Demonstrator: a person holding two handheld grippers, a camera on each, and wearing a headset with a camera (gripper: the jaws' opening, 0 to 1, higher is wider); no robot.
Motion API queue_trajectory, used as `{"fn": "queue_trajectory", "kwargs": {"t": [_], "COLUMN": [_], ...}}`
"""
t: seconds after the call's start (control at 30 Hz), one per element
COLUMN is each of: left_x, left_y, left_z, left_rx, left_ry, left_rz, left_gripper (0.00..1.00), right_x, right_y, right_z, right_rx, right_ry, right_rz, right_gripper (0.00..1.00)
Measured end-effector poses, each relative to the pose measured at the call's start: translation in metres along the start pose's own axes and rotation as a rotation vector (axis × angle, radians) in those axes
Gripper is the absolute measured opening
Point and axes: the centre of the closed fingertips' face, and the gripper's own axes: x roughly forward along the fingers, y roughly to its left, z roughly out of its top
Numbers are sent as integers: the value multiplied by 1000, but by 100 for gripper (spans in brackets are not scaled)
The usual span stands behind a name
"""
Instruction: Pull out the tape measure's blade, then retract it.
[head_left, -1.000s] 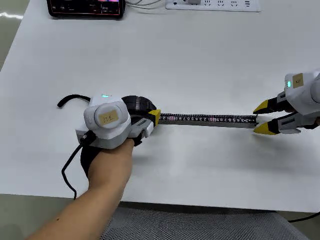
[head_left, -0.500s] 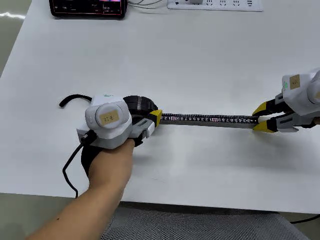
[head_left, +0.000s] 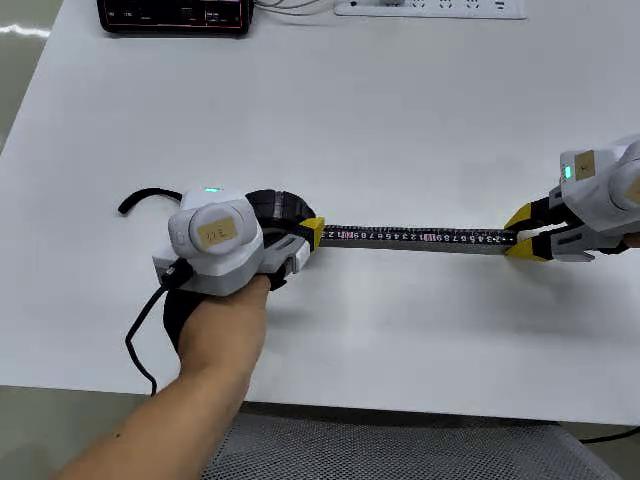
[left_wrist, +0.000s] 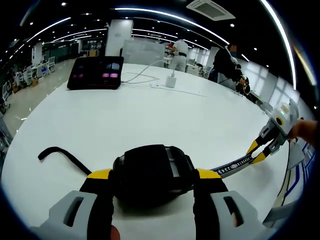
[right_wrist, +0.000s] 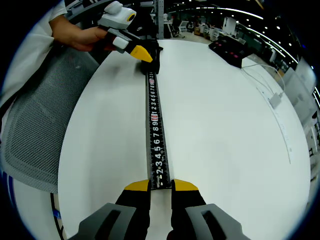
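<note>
White workbench, seen from my headset: my left gripper clamps its 2 jaws on either side of the black tape measure, which sits on the near-left part of the bench with its black strap trailing off to the left. My right gripper is at the bench's right edge, its yellow-tipped jaws pinched on the far end of the blade.

1 second ago those right jaws stood apart, one on each side of the blade's tip; they have since closed on it. The tape measure and my left gripper sit where they did, and the blade shows about the same length drawn out.

The blade's long axis runs straight across the bench from left to right, printed face up, pointing from the tape measure toward my right gripper. In the right gripper view it runs straight away from the jaws to my left gripper.

A dark tablet and a power strip lie along the far edge; a mesh chair is below the near edge.
</note>
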Motion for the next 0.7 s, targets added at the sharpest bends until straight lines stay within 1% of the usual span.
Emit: {"fn": "queue_trajectory", "kwargs": {"t": [0.23,0.3,0.53,0.6,0.7], "left_x": [0,0,0,0,0], "left_y": [1,1,1,1,1], "left_z": [-1,-1,-2,-1,-1], "left_rx": [-2,3,9,12,13], "left_ry": [2,10,16,19,18], "left_rz": [3,-2,-2,-4,-5], "left_gripper": [60,60,58,58,58], "right_x": [0,1,0,2,3], "right_y": [0,0,0,2,2], "right_z": [1,1,1,3,5], "right_rx": [0,8,14,20,13], "right_ry": [0,-3,-10,-21,-23], "right_rz": [0,1,3,12,7], "right_gripper": [12,12,11,11,11]}}
